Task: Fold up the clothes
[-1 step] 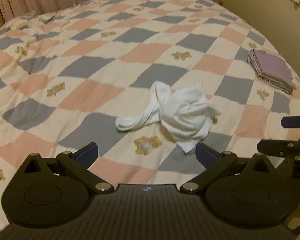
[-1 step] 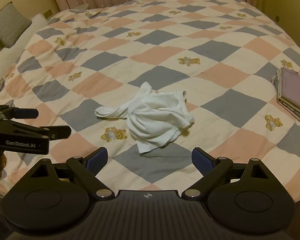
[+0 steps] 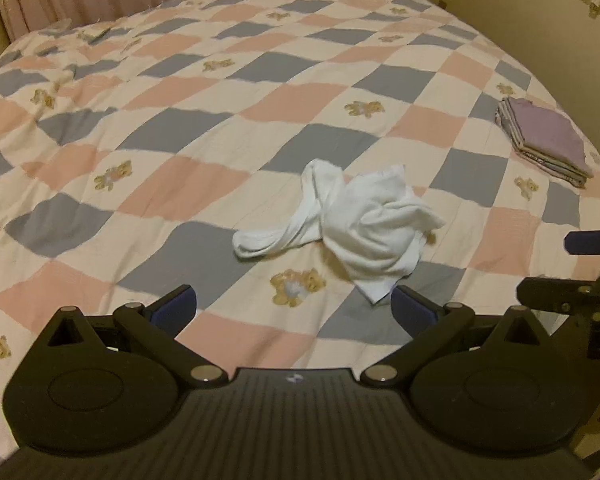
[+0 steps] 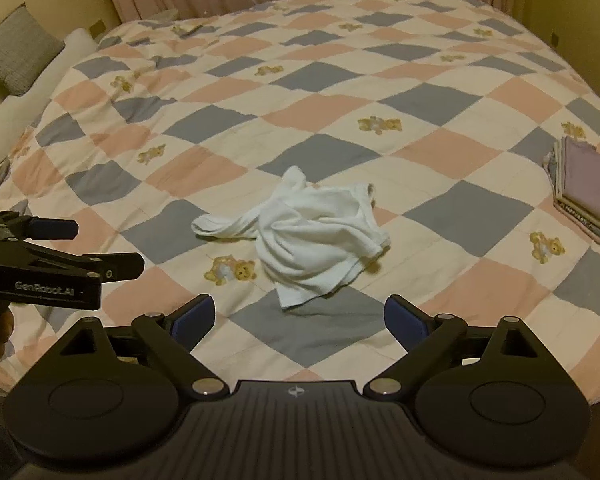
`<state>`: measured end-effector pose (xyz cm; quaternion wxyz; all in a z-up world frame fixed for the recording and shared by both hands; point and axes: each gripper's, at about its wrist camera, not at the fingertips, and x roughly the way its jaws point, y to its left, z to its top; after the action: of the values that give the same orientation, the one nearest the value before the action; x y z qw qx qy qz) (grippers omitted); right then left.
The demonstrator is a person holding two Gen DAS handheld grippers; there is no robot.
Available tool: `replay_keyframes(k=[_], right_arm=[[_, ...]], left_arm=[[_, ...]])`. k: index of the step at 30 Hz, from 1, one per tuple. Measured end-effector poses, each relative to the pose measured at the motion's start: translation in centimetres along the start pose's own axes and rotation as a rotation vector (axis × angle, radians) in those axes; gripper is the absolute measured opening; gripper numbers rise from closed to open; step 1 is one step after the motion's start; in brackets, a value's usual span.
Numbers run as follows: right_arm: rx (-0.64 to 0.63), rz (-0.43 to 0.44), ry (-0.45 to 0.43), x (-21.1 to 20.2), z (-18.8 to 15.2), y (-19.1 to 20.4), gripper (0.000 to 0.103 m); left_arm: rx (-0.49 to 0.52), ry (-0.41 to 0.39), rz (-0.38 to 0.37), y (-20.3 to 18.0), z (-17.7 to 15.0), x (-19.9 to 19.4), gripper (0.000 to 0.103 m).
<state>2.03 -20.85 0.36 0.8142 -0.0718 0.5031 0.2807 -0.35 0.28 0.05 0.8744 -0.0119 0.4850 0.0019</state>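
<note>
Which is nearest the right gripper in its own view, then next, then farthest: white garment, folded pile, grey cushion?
1. White garment, straight ahead of the right gripper.
2. Folded pile, right edge.
3. Grey cushion, far left.

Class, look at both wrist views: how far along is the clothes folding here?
Done: a folded stack sits near the bed's right edge. In hand: nothing; the left tongs and right tongs are both open and empty, short of the cloth. Left: the white garment lies crumpled on the quilt, unfolded.

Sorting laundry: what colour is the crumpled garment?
White garment, clearest in the right wrist view.
</note>
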Motion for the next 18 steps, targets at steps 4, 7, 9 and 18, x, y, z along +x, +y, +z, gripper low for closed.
replay_keyframes(k=[4,7,9,18], right_arm=[[-0.002,-0.025,-0.012,0.6,0.1,-0.2,0.095],[-0.028,-0.062,-0.028,-0.1,-0.7,1.4,0.095],[-0.039,-0.056,-0.014,-0.5,-0.5,1.9,0.096],[-0.004,-0.072,-0.019,-1.1,-0.5,2.8,0.098]], left_arm=[[-0.006,0.009,-0.012,0.6,-0.5,-0.5,0.102],[-0.010,0.015,-0.021,1.0,-0.9,-0.8,0.102],[-0.002,0.030,-0.030,1.6,-1.0,-0.9,0.102],[0.038,0.029,-0.047,1.7,-0.6,-1.3,0.102]])
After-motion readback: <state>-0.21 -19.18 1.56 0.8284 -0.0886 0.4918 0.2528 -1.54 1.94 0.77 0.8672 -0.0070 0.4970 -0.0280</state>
